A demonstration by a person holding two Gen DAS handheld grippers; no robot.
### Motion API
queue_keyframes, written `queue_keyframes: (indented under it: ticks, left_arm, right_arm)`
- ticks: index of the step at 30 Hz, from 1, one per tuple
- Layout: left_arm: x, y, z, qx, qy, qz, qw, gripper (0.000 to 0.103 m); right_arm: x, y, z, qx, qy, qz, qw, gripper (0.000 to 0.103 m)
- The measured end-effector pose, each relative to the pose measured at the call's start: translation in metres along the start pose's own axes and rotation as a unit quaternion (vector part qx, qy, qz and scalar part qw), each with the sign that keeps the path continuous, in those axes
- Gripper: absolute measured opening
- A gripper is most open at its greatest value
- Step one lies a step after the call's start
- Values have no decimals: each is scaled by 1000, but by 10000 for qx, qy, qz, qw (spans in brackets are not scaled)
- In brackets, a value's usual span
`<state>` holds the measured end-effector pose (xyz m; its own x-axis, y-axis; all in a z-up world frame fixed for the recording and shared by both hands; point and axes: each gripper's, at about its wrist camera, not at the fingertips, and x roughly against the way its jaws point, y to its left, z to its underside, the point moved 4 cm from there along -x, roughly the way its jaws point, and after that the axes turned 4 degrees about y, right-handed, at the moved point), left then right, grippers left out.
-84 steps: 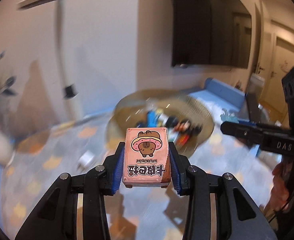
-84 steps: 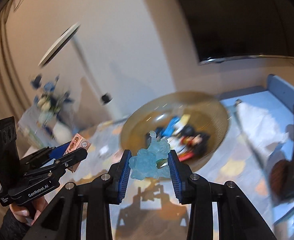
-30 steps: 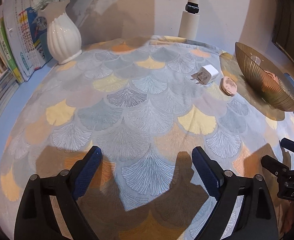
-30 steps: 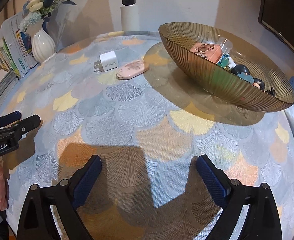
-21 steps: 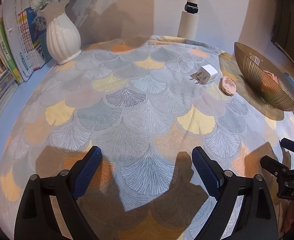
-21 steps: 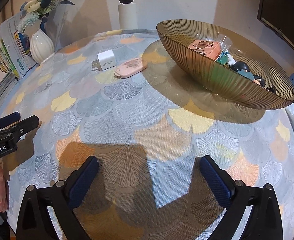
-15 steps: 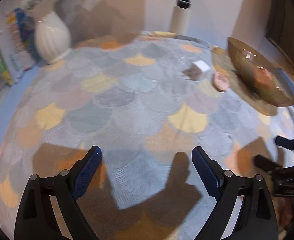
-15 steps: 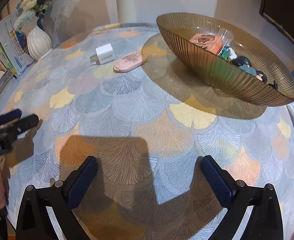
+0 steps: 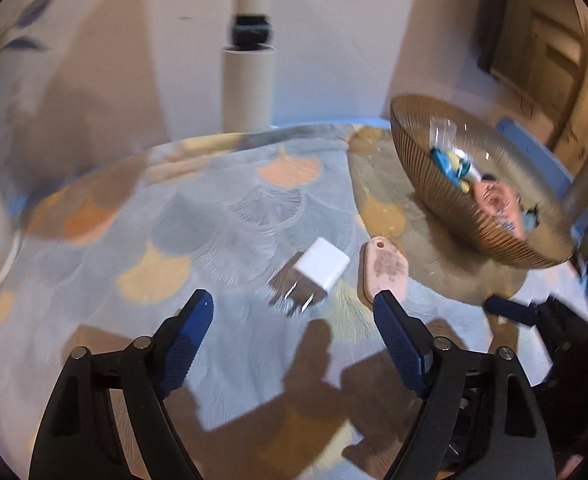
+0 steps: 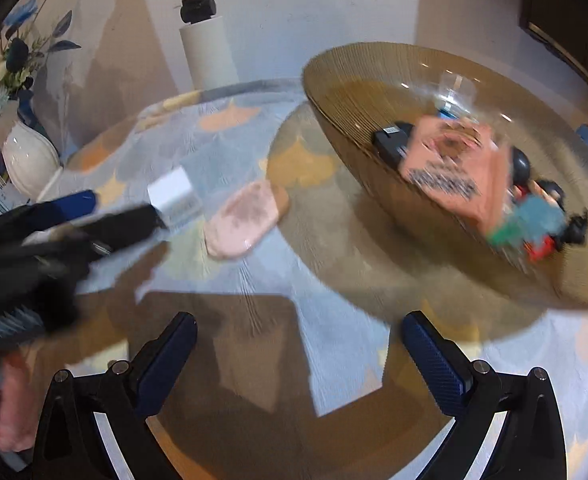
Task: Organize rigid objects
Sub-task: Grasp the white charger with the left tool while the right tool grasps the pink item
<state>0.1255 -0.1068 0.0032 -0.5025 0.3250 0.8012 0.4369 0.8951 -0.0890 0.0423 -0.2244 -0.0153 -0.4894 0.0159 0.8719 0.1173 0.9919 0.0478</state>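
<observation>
A white charger plug (image 9: pixel 321 268) lies on the patterned tablecloth just ahead of my open, empty left gripper (image 9: pixel 294 312). A flat pink oval object (image 9: pixel 383 270) lies right beside it. In the right wrist view the charger (image 10: pixel 176 194) and pink object (image 10: pixel 246 214) sit left of centre, with the left gripper (image 10: pixel 106 216) reaching at the charger. My right gripper (image 10: pixel 297 344) is open and empty, above the cloth near the amber glass bowl (image 10: pixel 357 80). The bowl holds a pink card box (image 10: pixel 459 168), a blue figure (image 10: pixel 533 216) and other small items.
A white cylinder post (image 9: pixel 248 84) stands at the table's back edge. A white vase (image 10: pixel 30 158) with blue flowers and some books stand at the far left. The bowl (image 9: pixel 417 152) sits at the right, near the table edge.
Both grippers have moved forward toward the charger, pink object and bowl. The left gripper now stands just short of the charger. Both stay open and empty.
</observation>
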Motion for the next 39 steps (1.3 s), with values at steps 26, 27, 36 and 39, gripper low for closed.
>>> queue_keyframes:
  ticks: [26, 27, 36, 39]
  left_arm:
    - [35, 56, 48, 792, -84, -495, 9956, 28]
    - [38, 52, 54, 779, -53, -488, 9958, 28]
    - [67, 12, 110, 627, 1, -450, 9970, 28]
    - [75, 3, 125, 633, -24, -452, 9970, 28]
  right_arm:
    - [-34, 55, -53, 264, -159, 228, 9993, 62]
    - [-31, 56, -52, 404, -232, 144, 9988, 55]
    - [8, 63, 5, 1618, -176, -1356, 9773, 35]
    - [29, 58, 46, 2144, -158, -1293, 9680, 35]
